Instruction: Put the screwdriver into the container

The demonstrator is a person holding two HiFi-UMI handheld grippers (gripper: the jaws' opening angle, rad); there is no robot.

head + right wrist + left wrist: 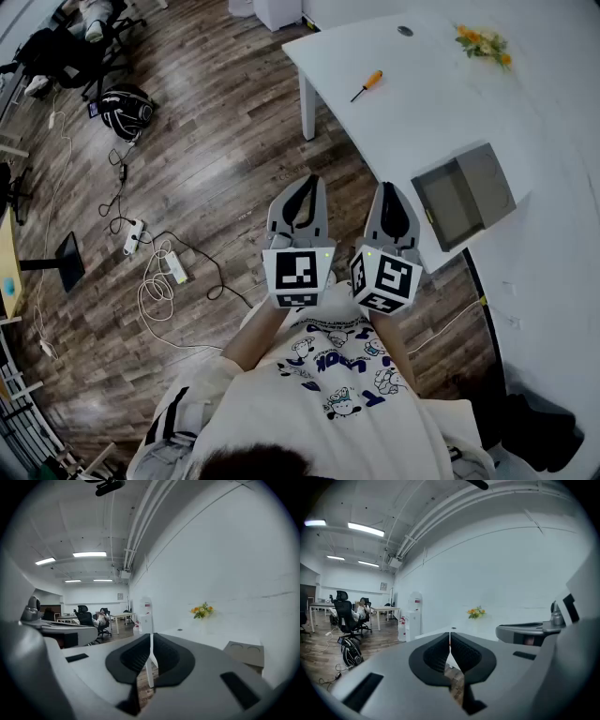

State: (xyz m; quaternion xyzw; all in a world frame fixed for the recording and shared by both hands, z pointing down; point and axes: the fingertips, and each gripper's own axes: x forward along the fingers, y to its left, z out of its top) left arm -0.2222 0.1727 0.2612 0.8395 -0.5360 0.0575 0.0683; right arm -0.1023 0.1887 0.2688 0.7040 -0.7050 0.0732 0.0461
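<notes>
Screwdriver (367,85) lies flat on the white table (525,103), orange handle pointing up-right and tip down-left toward the table's left edge, roughly above the table leg (307,108). It's well apart from the container (455,202) and from both grippers, so nothing has been picked up yet. The container is a grey open box near the table's near edge, just beside the right gripper (388,190). Its inside looks bare from the head view, and nothing shows in it. The right gripper view catches only a corner of it, with two round recesses, so I can't tell whether anything small sits deeper in. Left gripper (305,184) has its jaws pressed together with nothing between them, and the right gripper is the same. Both are held side by side short of the table, pointing nearly level. Risks as I see them:
1. The jaws have to open before the reach. A closed tip arriving at the screwdriver just pushes it.
2. The handle is round and the tool sits close to the edge, so a nudge could roll it off onto the floor.
3. Pinching the thin shaft instead of the handle probably lets it pivot or slip during the long carry across to the box.
4. The box looks light and sits near the edge, so a bump from the gripper or a hard drop-in could shove it off or tip it.
5. The tool is longish against the box opening, so it may hang over the rim if it goes in crooked.

The flowers (483,42) at the far side are out of the path.
</notes>
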